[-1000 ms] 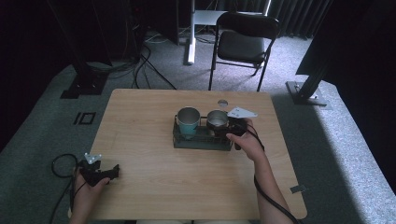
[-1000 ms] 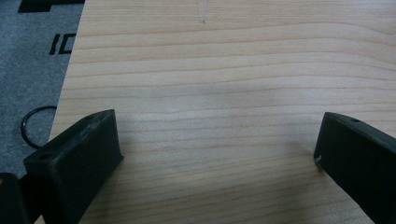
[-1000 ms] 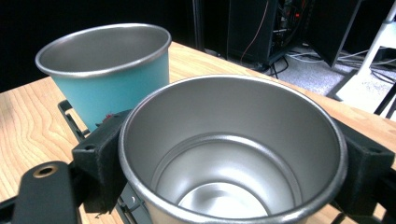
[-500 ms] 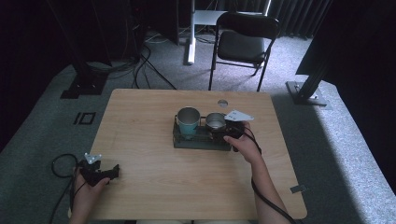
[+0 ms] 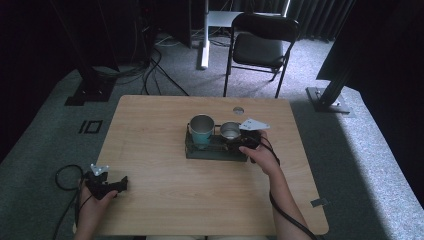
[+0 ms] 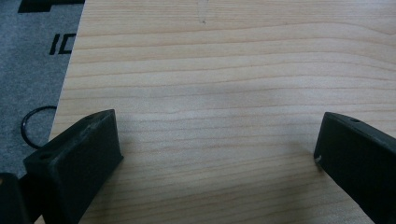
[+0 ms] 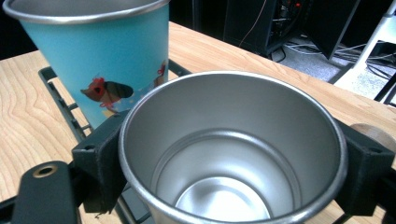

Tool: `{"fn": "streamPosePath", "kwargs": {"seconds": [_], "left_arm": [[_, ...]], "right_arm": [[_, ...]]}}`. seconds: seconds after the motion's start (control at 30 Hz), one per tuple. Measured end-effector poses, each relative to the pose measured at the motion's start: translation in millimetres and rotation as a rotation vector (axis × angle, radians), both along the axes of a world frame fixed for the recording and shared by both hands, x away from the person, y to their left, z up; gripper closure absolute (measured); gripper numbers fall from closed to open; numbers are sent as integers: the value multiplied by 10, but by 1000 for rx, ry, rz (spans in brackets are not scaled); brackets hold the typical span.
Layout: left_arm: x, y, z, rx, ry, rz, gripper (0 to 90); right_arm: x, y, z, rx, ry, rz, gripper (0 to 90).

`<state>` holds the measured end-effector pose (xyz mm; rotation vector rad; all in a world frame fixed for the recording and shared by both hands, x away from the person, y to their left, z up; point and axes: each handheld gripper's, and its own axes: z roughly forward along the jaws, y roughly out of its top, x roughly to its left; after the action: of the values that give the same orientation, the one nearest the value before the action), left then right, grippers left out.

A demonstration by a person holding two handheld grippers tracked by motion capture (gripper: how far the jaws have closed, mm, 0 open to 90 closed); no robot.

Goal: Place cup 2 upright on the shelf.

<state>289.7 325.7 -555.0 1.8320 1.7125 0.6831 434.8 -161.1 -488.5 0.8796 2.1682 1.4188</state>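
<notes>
Barely shifted, my right tongs grip a steel cup on the wooden counter; left tongs gape; grey carpet.

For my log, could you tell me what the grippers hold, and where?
The right gripper clasps the steel cup by its sides near the rim; the left gripper holds nothing.
</notes>
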Motion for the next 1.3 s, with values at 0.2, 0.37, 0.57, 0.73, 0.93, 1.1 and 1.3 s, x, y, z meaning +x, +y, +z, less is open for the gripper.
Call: {"fn": "streamPosePath", "kwargs": {"seconds": [0.2,0.37,0.57,0.73,0.93,1.1,1.3], "left_arm": [[0,0,0,0,0,0,9],[0,0,0,0,0,0,9],[0,0,0,0,0,0,9],[0,0,0,0,0,0,10],[0,0,0,0,0,0,9],[0,0,0,0,0,0,9],[0,0,0,0,0,0,10]], "right_arm": [[2,-8,-34,28,7,8,140],[-16,8,-67,7,2,3,124],[-34,1,-60,30,9,-19,120],[-67,8,-25,9,-1,-26,120],[-98,8,18,-25,-2,-16,120],[-121,-1,38,-34,-6,-19,120],[-145,-66,46,-47,-7,-36,120]]}}
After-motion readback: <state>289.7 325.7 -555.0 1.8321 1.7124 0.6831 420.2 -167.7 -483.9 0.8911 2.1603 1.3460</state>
